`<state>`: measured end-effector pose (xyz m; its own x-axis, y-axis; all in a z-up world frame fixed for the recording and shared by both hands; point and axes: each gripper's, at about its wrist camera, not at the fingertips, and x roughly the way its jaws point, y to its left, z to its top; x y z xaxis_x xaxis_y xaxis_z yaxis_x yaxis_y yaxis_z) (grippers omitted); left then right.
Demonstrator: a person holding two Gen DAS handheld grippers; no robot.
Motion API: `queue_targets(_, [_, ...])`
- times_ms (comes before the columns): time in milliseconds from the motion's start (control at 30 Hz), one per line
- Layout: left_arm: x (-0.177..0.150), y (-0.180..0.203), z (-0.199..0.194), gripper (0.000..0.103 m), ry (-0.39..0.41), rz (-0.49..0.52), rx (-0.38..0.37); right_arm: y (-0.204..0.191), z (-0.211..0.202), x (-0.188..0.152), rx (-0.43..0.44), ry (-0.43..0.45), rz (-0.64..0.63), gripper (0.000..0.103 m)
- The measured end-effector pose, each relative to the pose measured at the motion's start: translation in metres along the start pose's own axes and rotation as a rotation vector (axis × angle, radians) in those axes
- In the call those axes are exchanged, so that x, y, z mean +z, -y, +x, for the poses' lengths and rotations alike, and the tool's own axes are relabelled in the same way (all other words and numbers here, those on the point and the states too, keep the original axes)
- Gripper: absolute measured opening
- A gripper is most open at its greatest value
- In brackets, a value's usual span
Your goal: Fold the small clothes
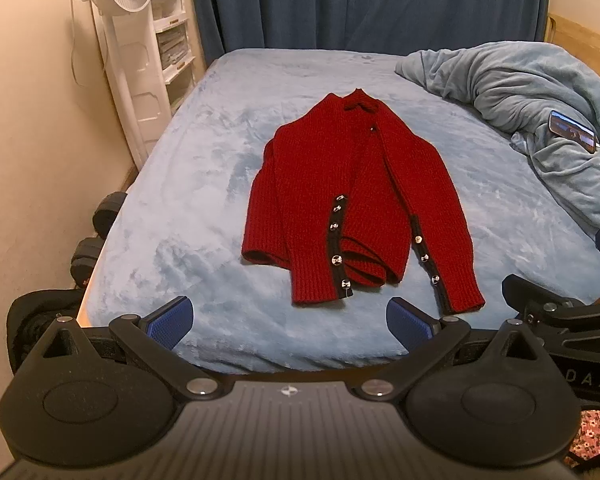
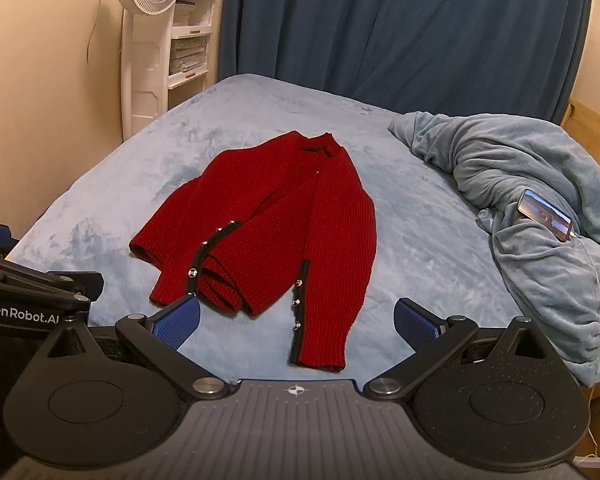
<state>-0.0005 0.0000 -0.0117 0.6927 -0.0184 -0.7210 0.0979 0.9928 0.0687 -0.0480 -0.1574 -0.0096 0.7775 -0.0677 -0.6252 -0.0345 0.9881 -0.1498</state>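
My left claw [image 1: 288, 320] and right claw [image 2: 298, 320] gape empty; the red ribbed-knit cardigan [image 1: 352, 192] looks soft, floppy; I'd pinch its cuffs.

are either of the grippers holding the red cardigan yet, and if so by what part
Nothing is held. The left gripper and right gripper are both open, short of the red cardigan, which lies on the bed.

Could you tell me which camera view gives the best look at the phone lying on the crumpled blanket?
The right wrist view: the phone lies nearer the frame's middle on the blanket, its lit screen and cable visible. In the left wrist view, the phone sits near the right edge, with no cable visible.
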Motion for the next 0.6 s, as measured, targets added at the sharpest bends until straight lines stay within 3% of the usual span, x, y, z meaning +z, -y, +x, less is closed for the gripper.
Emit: queue_targets(600, [0.001, -0.0064, -0.0005, 0.103, -0.001, -0.011, -0.007, -0.0076, -0.0005, 0.0031, -0.012, -0.002, -0.02, 0.102])
